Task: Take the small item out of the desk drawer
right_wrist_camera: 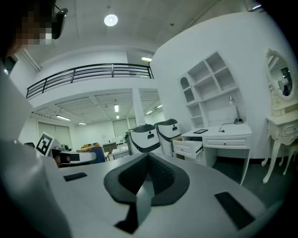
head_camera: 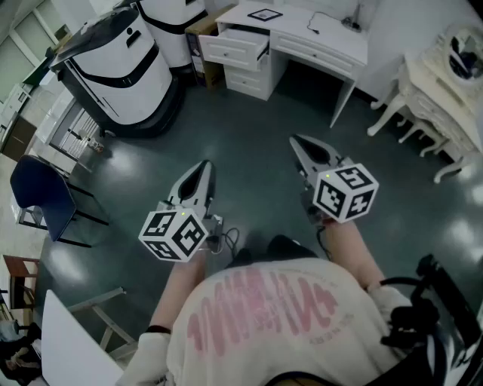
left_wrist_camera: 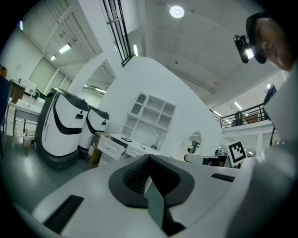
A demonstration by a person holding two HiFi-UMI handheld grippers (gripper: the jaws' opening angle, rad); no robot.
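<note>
The white desk (head_camera: 302, 38) stands at the far side of the dark floor, and its top left drawer (head_camera: 240, 48) is pulled partly out. What lies inside the drawer is hidden from here. My left gripper (head_camera: 204, 170) and right gripper (head_camera: 300, 143) are held side by side over the floor, well short of the desk, both pointing towards it. Each has its jaws shut with nothing between them. The left gripper view shows the desk (left_wrist_camera: 122, 145) far off beyond the left gripper (left_wrist_camera: 149, 157). Past the right gripper (right_wrist_camera: 148, 156), the right gripper view shows the open drawer (right_wrist_camera: 188, 148).
Two large white-and-black machines (head_camera: 124, 64) stand left of the desk, with a cardboard box (head_camera: 202, 34) between them and it. A dark tablet (head_camera: 265, 13) lies on the desktop. A blue chair (head_camera: 38, 192) is at the left and an ornate white table (head_camera: 434, 98) at the right.
</note>
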